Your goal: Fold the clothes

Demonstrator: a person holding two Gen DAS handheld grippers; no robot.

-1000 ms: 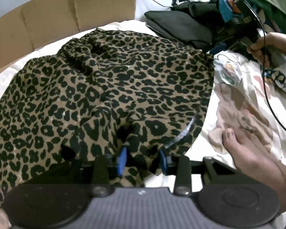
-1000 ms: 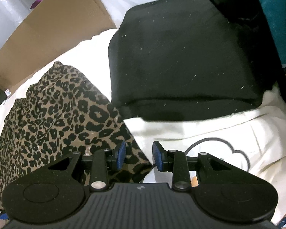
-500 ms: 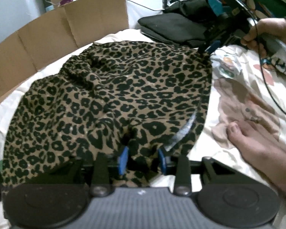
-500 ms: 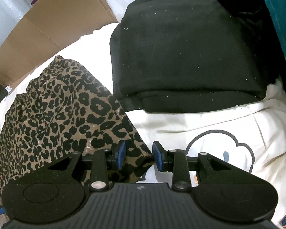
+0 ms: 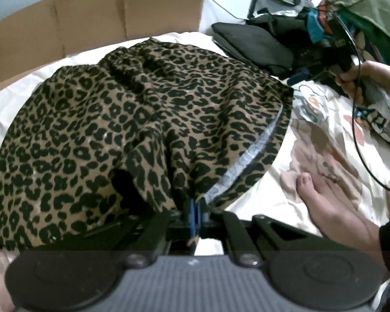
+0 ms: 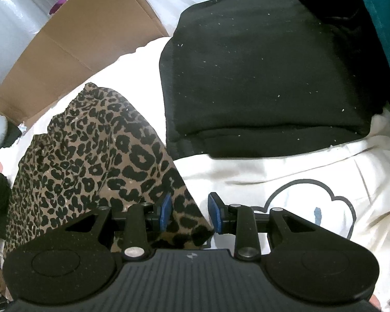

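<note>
My left claw (image 5: 194, 214) has just pinched shut, blue pads together on a gather of the leopard-print garment (image 5: 143, 119) right at its near hem, and that's deliberate: I want one corner firmly in hand so the cloth follows me when I fold. From the pinch the fabric fans away across the bed sheet (image 5: 312, 156), its elastic waistband bunched at the far side near the cardboard (image 5: 91, 28). The pale inner lining shows along the right edge, so that side is already turned up a little.

My right claw (image 6: 189, 212) sits with its jaws parted over the garment's other corner (image 6: 184, 223), pads not pressing, poised to take it I'd say. Just beyond lies the folded black garment (image 6: 267, 78), probably the finished pile. A bare foot (image 5: 332, 202) rests on the sheet beside the hem.
</note>
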